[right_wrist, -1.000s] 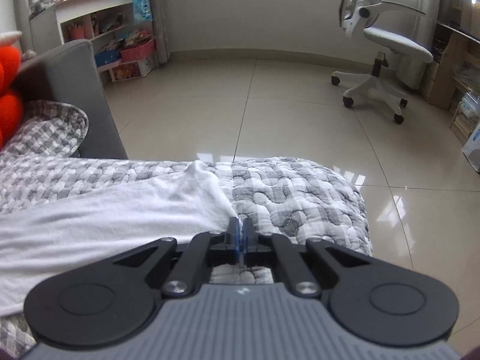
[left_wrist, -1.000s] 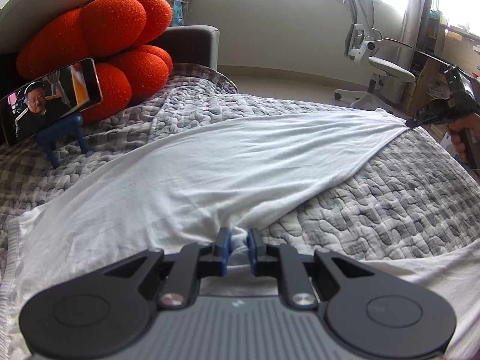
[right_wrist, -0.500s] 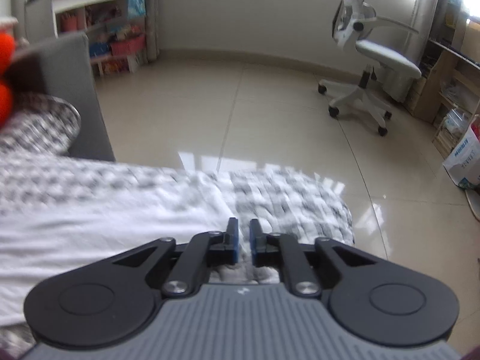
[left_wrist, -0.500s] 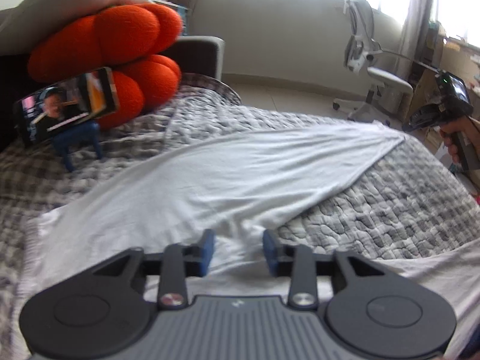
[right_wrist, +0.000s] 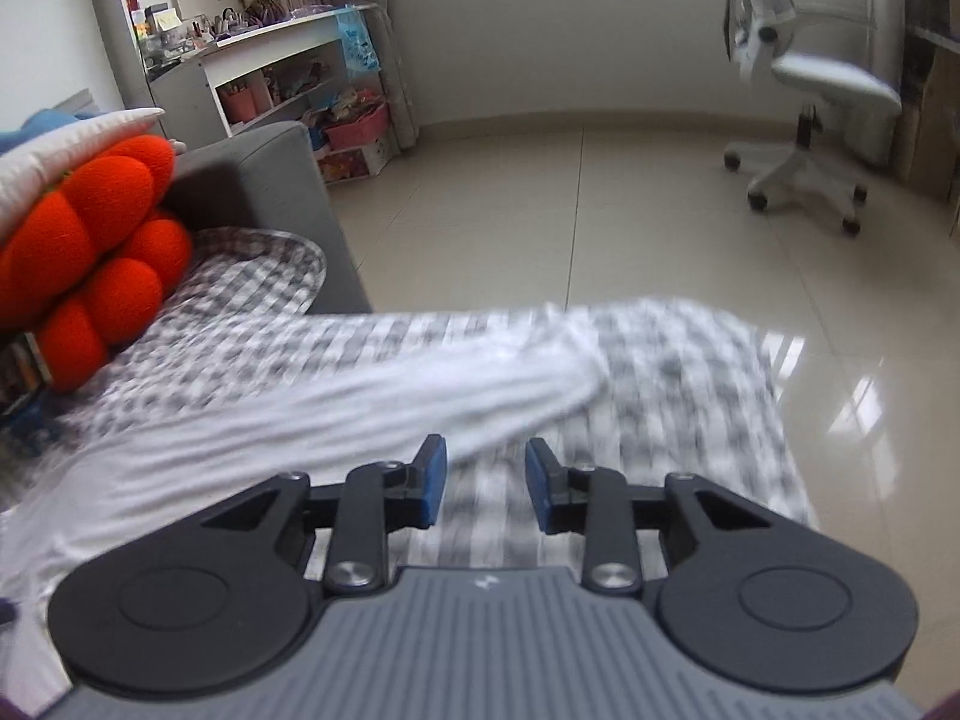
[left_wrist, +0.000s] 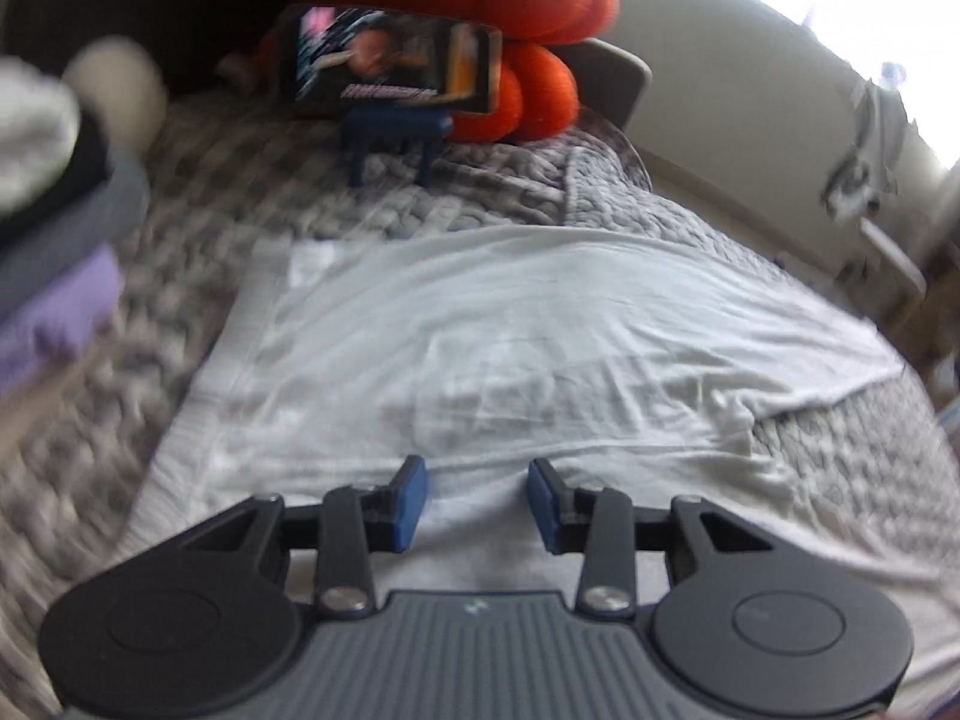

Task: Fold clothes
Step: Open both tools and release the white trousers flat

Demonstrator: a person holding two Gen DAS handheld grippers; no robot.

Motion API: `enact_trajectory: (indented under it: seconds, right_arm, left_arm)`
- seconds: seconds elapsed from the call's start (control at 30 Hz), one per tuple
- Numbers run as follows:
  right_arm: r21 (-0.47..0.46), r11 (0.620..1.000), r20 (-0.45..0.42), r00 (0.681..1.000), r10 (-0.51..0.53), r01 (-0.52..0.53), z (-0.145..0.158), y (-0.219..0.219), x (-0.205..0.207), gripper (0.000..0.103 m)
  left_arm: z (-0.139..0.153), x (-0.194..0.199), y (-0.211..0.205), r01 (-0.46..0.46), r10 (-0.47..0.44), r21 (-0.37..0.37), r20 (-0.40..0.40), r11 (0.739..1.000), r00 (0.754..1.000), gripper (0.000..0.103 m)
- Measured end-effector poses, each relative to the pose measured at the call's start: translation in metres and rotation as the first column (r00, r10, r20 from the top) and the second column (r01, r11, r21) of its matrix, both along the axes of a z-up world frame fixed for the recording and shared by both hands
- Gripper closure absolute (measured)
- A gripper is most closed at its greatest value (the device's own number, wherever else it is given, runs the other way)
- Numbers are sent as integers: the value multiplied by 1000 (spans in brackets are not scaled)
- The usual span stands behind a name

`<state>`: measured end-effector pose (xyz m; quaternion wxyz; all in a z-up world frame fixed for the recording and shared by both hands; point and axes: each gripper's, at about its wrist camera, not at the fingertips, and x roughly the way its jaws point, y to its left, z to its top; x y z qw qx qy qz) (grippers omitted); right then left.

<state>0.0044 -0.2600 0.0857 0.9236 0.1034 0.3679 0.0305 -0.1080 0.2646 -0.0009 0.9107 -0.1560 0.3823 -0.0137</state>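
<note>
Storage bins point(right_wrist: 354, 132) packed with small items were seen on the shelf unit point(right_wrist: 270, 78) far ahead of the right hand-held gripper point(right_wrist: 485, 483). Spread flat on the grey quilted bed cover point(left_wrist: 840, 468), the white garment point(left_wrist: 510, 348) lay directly ahead of and beneath the left hand-held gripper point(left_wrist: 477, 501), its long axis running from near left to far right. In the right view the white garment point(right_wrist: 336, 420) tapered to an end just ahead of the blue pads point(right_wrist: 433, 483). Both hand-held grippers were angled downward over the bed. The left jaws stood partly apart with nothing pinched; the right jaws had just been opening, with nothing between them. An orange cushion point(left_wrist: 528, 66) and a phone on a stand point(left_wrist: 393, 66) were seen far ahead of the left hand-held gripper.
</note>
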Motion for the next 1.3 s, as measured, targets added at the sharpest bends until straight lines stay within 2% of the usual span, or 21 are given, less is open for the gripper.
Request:
enact_trajectory:
  seconds: [0.1, 0.27, 0.33, 0.53, 0.7, 0.93, 1.03, 1.23, 1.3]
  right_arm:
    - [31, 999, -12, 999, -31, 32, -2, -3, -26, 70]
    - [143, 986, -50, 996, -75, 81, -6, -16, -70, 70]
    - [156, 984, -75, 994, -75, 86, -10, -15, -88, 70]
    - [123, 989, -128, 990, -66, 82, -18, -11, -125, 70]
    - [107, 991, -148, 987, -62, 78, -23, -5, -144, 70]
    - [44, 999, -138, 990, -26, 32, -23, 10, -162, 69]
    - [15, 1000, -130, 991, -4, 6, -23, 15, -171, 66]
    - [-24, 999, -129, 991, 18, -21, -27, 16, -192, 65]
    - [-20, 1000, -136, 991, 5, -8, -30, 13, -199, 65]
  left_arm:
    - [3, -2, 5, -22, 22, -28, 0, 999, 1000, 64]
    - [6, -12, 27, -102, 102, -7, -12, 995, 995, 64]
    - [2, -19, 42, -129, 128, -27, -24, 991, 991, 65]
    - [5, -40, 62, -164, 163, -86, -22, 983, 986, 65]
    - [3, -56, 69, -203, 201, -78, -25, 976, 979, 65]
    - [10, -75, 73, -220, 219, -18, -44, 975, 975, 65]
    - [15, -88, 74, -232, 231, -14, -45, 973, 972, 64]
    - [15, -119, 79, -274, 273, -13, -56, 962, 960, 63]
    - [11, -129, 80, -299, 302, 41, -82, 953, 950, 63]
